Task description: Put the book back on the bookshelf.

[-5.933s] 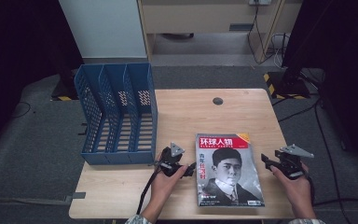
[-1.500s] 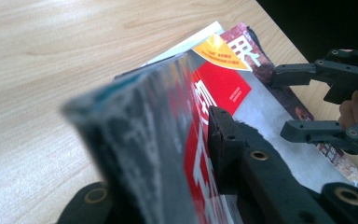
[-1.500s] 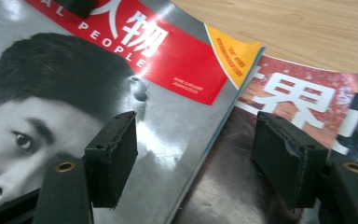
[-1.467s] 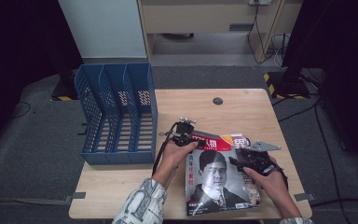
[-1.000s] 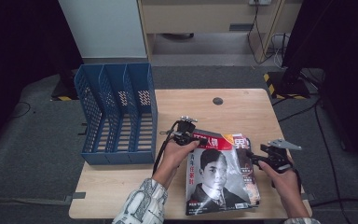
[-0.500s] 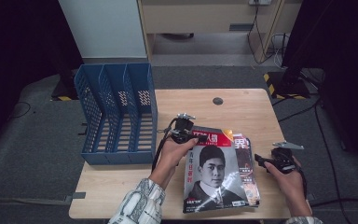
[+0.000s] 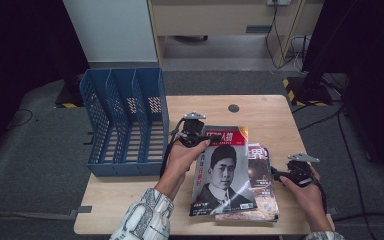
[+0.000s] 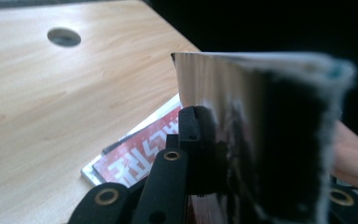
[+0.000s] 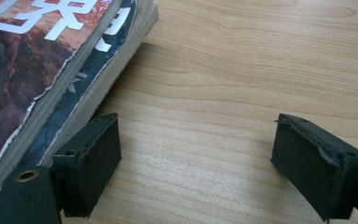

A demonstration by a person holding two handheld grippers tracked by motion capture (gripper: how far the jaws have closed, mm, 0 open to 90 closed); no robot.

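Wooden counter (image 7: pixel 280 125): left tongs (image 7: pixel 196 136) clamped on top magazine (image 7: pixel 222 172), now lifted off the stack (image 7: pixel 262 190); right tongs (image 7: pixel 285 175) just beside it, freshly opened, empty—filing into blue rack (image 7: pixel 125 120) likely next.

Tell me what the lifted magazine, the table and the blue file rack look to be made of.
Magazine: glossy coated paper; its cover throws glare and it bends in the left gripper.
Table: light wood or wood-look laminate, matt; grain lines run across it.
File rack: likely moulded plastic, even blue with perforated walls.
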